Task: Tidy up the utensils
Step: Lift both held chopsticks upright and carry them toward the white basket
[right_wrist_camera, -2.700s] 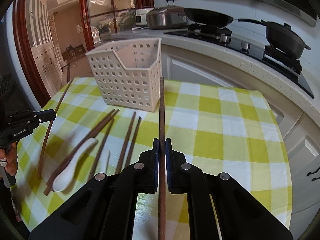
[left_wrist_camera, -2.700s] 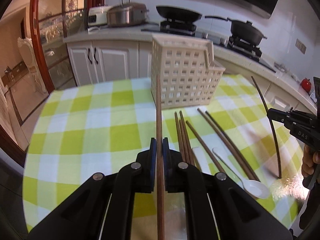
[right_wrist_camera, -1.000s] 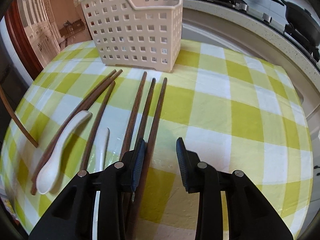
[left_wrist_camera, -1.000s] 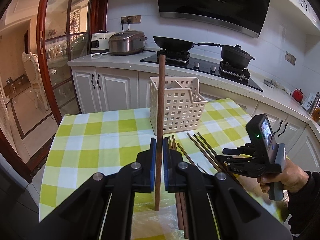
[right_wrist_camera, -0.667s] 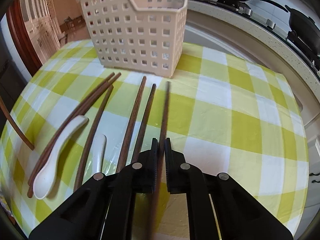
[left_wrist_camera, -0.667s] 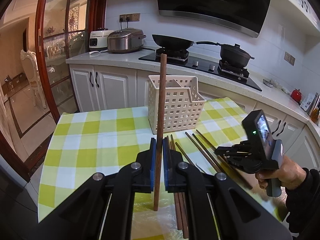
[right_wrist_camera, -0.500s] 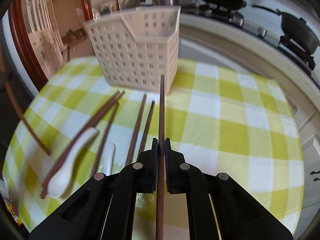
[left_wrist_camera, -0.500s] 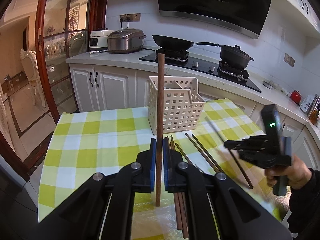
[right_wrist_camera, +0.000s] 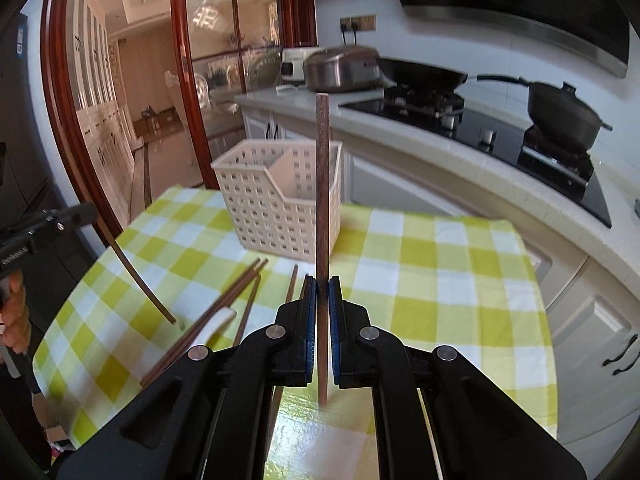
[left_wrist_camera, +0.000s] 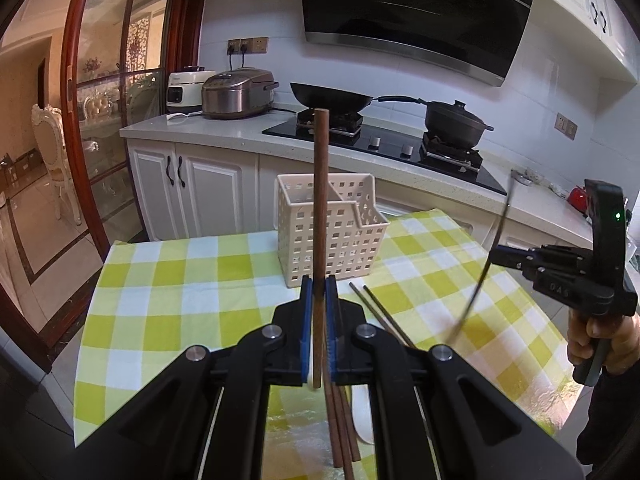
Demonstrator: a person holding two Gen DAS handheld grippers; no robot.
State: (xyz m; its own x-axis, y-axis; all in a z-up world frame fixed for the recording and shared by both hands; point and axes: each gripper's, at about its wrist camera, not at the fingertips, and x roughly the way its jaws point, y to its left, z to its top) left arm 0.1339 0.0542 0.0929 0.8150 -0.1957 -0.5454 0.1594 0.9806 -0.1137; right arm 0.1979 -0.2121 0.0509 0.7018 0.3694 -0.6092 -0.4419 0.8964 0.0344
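My left gripper (left_wrist_camera: 319, 300) is shut on a brown chopstick (left_wrist_camera: 320, 200) that stands upright in front of the white perforated basket (left_wrist_camera: 332, 236). My right gripper (right_wrist_camera: 322, 300) is shut on another brown chopstick (right_wrist_camera: 322, 200), also upright, lifted above the checked tablecloth (right_wrist_camera: 420, 280). The basket (right_wrist_camera: 280, 208) sits at the far side of the table, with a divider inside. Several chopsticks (right_wrist_camera: 224, 312) and a white spoon (right_wrist_camera: 218, 322) lie on the cloth. In the left wrist view the right gripper (left_wrist_camera: 504, 256) shows at the right with its chopstick (left_wrist_camera: 480, 276) slanted.
Behind the table runs a counter (left_wrist_camera: 192, 128) with a rice cooker (left_wrist_camera: 236, 94), a wok (left_wrist_camera: 328, 96) and a pot (left_wrist_camera: 454, 122) on the hob. A glass door with a red frame (left_wrist_camera: 76, 120) stands left. A hand (left_wrist_camera: 616, 344) grips the right tool.
My right gripper closed on a chopstick lying on the cloth and lifted it up, so it now stands upright. The left gripper kept its chopstick and barely moved.
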